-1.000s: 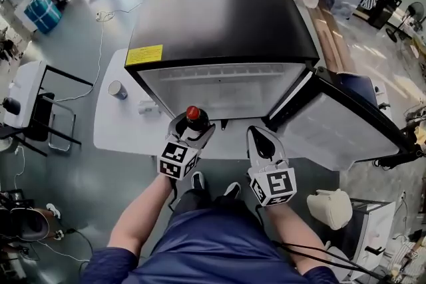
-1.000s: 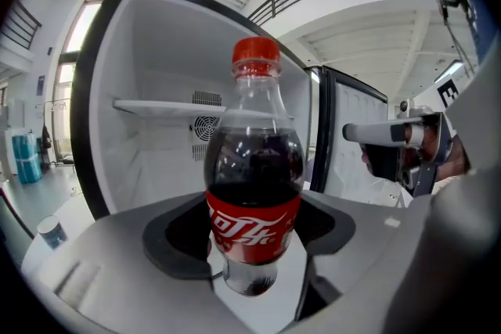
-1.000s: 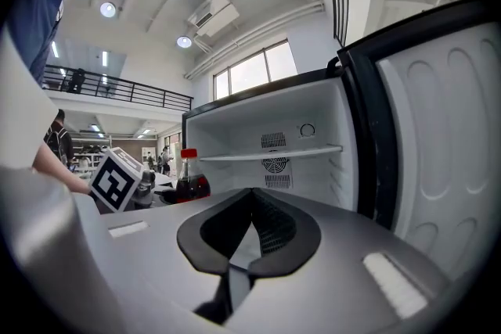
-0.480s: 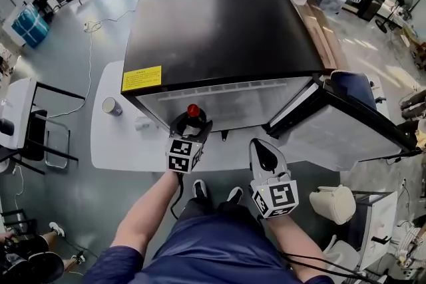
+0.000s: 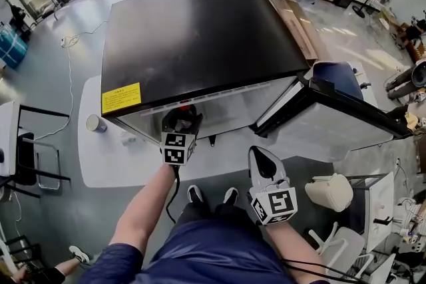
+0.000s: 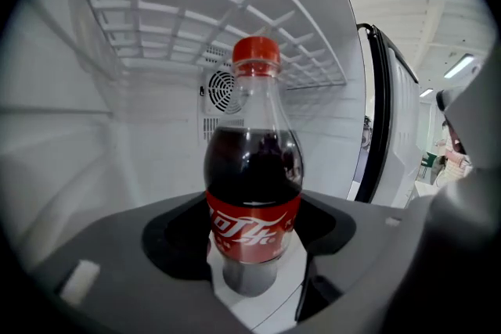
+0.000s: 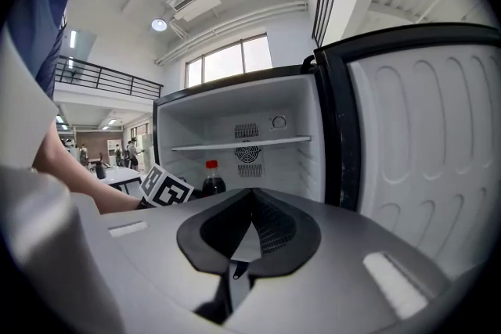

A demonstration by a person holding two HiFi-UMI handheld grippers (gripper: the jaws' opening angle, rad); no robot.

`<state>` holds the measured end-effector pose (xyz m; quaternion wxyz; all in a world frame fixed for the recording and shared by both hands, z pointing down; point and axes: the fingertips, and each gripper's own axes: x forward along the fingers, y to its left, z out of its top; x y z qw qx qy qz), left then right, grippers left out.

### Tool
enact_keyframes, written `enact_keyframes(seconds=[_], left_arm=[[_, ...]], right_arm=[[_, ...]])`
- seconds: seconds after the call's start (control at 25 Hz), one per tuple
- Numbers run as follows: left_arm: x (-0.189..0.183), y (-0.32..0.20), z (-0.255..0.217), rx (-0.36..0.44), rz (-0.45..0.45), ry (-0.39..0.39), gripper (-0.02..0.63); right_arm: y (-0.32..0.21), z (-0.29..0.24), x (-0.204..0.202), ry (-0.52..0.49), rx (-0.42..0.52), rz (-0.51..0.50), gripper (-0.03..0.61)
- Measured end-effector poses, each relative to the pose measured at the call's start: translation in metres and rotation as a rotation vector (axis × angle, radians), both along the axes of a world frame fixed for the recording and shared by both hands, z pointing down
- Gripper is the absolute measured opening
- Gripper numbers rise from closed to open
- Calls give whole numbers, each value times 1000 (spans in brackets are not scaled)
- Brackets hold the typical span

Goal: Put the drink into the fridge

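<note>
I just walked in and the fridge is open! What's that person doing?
A person holds a gripper in each hand. The left gripper is clamped on a cola bottle, upright, just inside the open fridge, below its shelf. The right gripper is shut and empty, hanging in front of the fridge, near the open door. The bottle hasn't been let go yet.

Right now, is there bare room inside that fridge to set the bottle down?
Yes: under the wire shelf, between the vent wall and side walls, nothing else shows. Crowded only where the left tongs hold the cola bottle.
</note>
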<state>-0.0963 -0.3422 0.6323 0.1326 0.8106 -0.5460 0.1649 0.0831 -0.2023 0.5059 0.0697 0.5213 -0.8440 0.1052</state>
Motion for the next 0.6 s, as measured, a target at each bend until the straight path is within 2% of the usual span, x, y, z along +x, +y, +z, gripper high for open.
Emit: enact_keyframes(seconds=[0.6], left_arm=[[13, -52, 1, 21, 36, 2, 310]], right_arm=[[8, 2, 19, 29, -22, 115, 6]])
